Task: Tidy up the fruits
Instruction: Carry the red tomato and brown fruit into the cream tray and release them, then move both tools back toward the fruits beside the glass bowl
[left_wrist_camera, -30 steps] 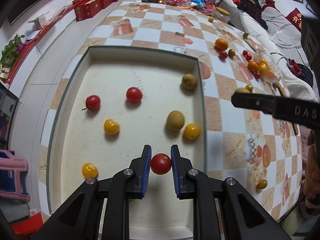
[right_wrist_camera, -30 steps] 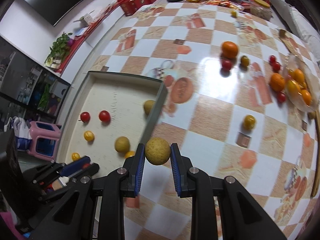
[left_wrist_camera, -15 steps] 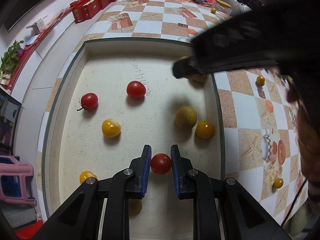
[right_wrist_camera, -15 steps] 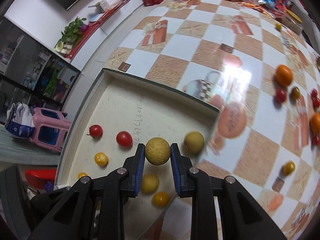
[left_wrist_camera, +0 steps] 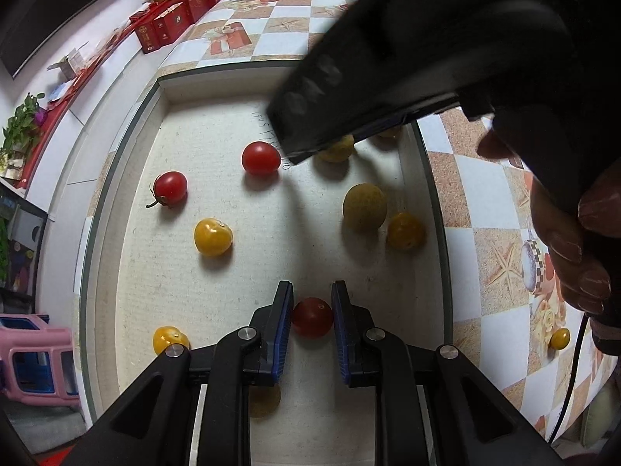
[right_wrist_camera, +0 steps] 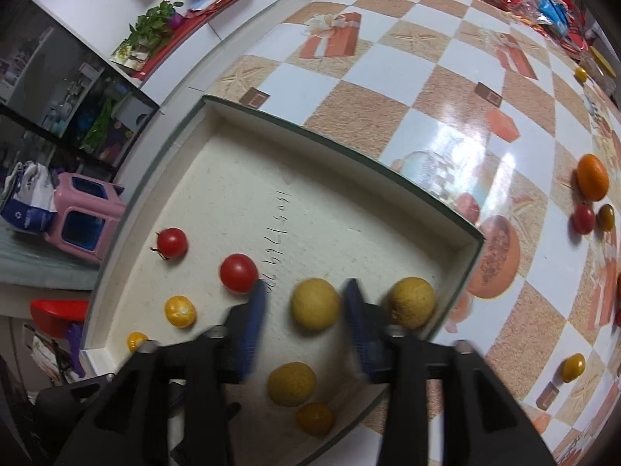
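A: Which step is in hand now?

B: I think it is the placing. The right gripper point(right_wrist_camera: 304, 310) is over the tray point(right_wrist_camera: 341, 151) and its fingers stand wide apart. The tan round fruit point(right_wrist_camera: 315, 303) sits between them, but with a gap on each side, so nothing is gripped. I cannot tell if the fruit rests on the tray floor already.

A: And the left gripper point(left_wrist_camera: 312, 312)?

B: It is closed on a red cherry tomato point(left_wrist_camera: 312, 317), low above the near end of the tray. The next move probably calls for setting this tomato down gently and opening, away from the other fruits.

A: How does the fruit look?

B: Small, round and smooth, so it can roll easily. Inside the tray are red tomatoes, yellow ones and tan ones. More fruits wait on the checkered surface point(right_wrist_camera: 388, 62), for example an orange point(right_wrist_camera: 592, 176).
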Available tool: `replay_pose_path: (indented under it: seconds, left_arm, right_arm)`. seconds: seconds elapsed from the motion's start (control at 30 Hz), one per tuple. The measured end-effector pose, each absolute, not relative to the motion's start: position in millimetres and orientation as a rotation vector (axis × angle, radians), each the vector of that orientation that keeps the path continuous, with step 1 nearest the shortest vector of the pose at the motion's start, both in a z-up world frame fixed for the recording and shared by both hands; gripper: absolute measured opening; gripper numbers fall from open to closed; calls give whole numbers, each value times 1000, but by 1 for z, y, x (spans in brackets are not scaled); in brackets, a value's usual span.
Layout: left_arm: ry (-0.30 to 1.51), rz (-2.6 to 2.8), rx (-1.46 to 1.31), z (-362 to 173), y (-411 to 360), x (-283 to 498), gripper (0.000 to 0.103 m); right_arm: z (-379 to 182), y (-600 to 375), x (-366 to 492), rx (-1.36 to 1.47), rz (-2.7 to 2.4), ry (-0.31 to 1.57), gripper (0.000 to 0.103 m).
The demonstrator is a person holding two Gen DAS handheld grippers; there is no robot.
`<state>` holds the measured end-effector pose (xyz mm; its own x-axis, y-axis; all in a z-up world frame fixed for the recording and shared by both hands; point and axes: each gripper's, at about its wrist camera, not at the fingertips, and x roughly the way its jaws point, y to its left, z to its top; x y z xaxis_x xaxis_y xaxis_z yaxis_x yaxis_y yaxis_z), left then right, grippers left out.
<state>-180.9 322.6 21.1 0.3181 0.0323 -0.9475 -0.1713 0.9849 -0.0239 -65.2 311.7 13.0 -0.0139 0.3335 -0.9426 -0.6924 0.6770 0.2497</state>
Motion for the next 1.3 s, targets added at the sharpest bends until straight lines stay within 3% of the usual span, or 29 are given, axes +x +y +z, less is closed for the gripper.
replay_pose_path:
  seconds: [0.13,0.17,0.23,0.27,0.3,0.77,1.07,1.3]
  left_arm:
    - [1245,128,-109,22,319,-181,22]
    - [1247,126,-106,22,317,-181,22]
    - [1249,113,-110,23,316,-181,31]
    - [1252,104,-116,23,315,-181,60]
    - [1232,120,-110,27,314,-182,78]
    - [1219,91,-32,46,298,-169,79]
    - [1182,-4,31,68,261,-137,79]
    - [1180,-94,60,67,219,-108,79]
  right_arm:
    - [23,308,-61,-266,857,1344,71]
    - [28,305,-60,-249,859,1335,76]
    - [37,298,-56,-212,859,1316,81]
    - [41,294,-54,-191,856,1309,81]
    - [46,289,-52,-170,849,1303,81]
    - [71,165,-49,-55,604,1270,83]
    - [54,58,-107,-54,406,1357,83]
    - [37,34,-158,-48,371,1405,83]
